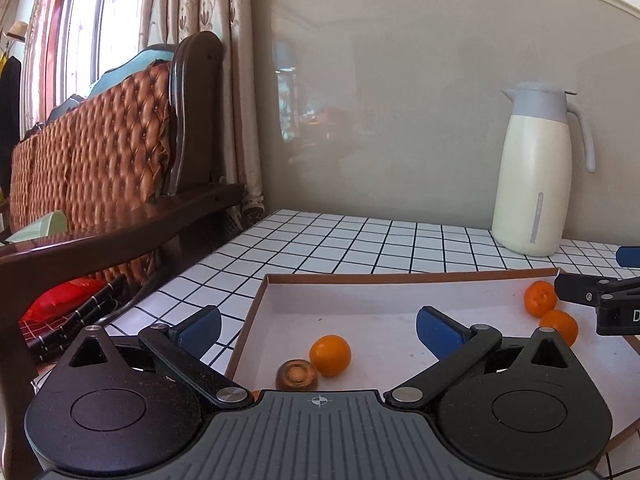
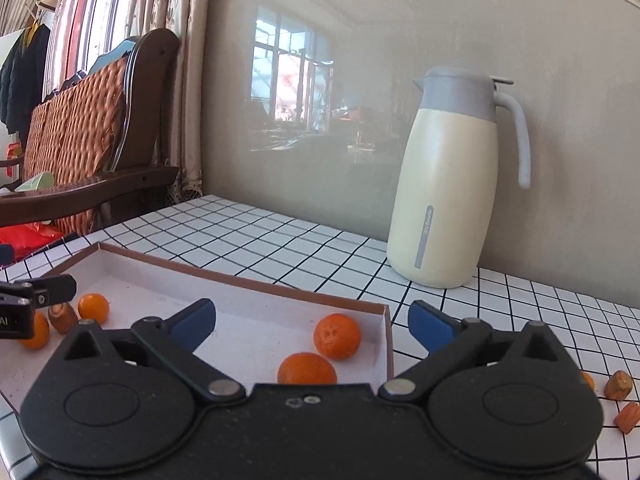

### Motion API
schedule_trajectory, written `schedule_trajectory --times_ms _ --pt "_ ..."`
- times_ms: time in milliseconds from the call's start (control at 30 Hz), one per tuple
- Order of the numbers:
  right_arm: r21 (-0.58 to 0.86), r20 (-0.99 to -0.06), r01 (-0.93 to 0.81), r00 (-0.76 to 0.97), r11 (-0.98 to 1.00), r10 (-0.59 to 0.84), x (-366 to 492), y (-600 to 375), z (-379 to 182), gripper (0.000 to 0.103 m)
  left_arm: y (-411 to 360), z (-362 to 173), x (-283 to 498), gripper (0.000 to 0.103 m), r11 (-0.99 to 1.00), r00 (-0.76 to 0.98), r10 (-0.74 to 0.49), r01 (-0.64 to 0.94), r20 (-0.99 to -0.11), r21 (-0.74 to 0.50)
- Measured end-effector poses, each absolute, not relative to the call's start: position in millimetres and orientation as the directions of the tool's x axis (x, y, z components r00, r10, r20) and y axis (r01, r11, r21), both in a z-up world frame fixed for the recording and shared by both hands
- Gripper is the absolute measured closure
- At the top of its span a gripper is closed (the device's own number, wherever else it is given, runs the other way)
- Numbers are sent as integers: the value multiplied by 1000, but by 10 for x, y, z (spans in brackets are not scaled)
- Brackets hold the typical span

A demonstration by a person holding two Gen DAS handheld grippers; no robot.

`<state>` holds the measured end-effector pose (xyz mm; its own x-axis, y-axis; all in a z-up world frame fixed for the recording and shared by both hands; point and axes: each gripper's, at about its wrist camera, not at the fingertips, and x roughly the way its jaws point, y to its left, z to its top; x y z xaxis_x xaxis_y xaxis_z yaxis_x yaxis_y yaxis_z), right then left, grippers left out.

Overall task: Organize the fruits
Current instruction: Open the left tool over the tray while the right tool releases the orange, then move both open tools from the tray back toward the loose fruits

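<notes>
A: Status chk, fruit sort. What's in the shallow white cardboard tray w/ brown rim?

B: Left end of tray, left wrist view: one smooth orange citrus touching a brown date-like fruit, both near the tray's front-left corner. Right wrist view shows another orange at that end, partly behind the other tool. Right end: two mandarins, one w/ rough stem end near the right wall, one just in front of it.

A: Tongs?

B: Left gripper spread wide, nothing betw. the blue pads; hangs over tray's left end. Right gripper also released, empty, straddling the tray's right wall.

A: Still outside?

B: On the white black-grid tiled tabletop, off the tray's right side toward the front edge: a brown date, a reddish-brown piece, plus a sliver of orange, mostly hidden by the tool.

A: Est. progress?

B: Judged past half. At least three pcs left; can't tell if more lie out of view. Cream thermos jug w/ grey lid at back edge, not involved.
</notes>
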<state>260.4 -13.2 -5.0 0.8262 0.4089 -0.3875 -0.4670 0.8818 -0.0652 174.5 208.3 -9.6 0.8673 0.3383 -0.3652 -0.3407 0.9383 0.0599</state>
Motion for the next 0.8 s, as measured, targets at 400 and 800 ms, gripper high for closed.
schedule_trajectory --times_ms 400,800 --pt "-101 -367 -411 862 906 350 2281 -210 2 6 1896 25 1447 0 911 867 409 -405 -286 76" --pt "-60 -384 -315 883 947 269 2139 -691 -41 6 1709 -3 1211 0 925 866 346 -378 -362 -21"
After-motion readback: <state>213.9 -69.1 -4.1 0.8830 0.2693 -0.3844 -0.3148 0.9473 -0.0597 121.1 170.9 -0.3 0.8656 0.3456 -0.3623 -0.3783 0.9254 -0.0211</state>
